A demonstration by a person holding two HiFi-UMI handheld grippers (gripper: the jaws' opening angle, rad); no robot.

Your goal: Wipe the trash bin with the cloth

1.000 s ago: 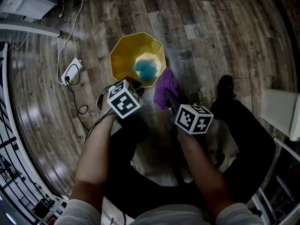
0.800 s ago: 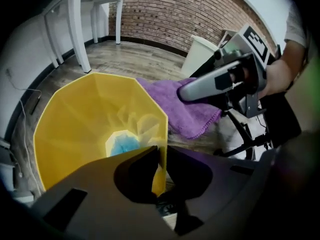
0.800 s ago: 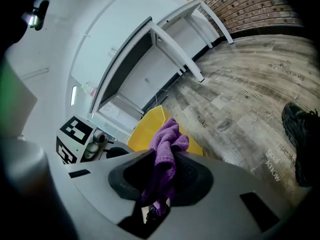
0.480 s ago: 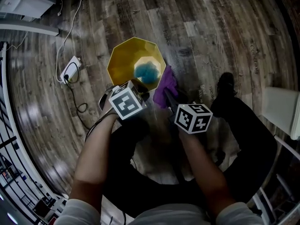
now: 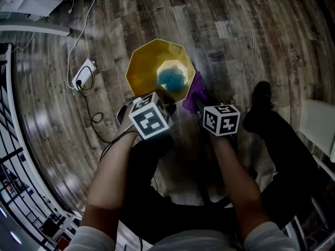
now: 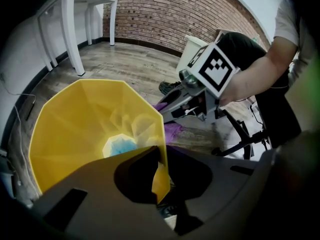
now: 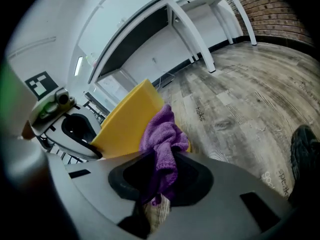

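Bin: the yellow trash bin (image 5: 144, 69) stands upright on the wooden floor (image 5: 251, 35), with something blue (image 5: 170, 78) lying at its bottom.
Left gripper (image 6: 160, 176): its jaws have just been closing and now pinch the bin's near wall at the rim. I'd say it is there to steady the bin.
Right gripper (image 7: 160, 179): clenched on the purple cloth (image 7: 162, 134), which bunches out ahead of the jaws.
Cloth's place: pressed against the outside of the bin's right-hand wall, close under the rim.
Done: the bin is gripped and the cloth is in hand and up against the wall.
Left to do: by my reckoning nearly all the wiping — the other faces, the rim, perhaps the inside. Nothing shows which faces are clean.
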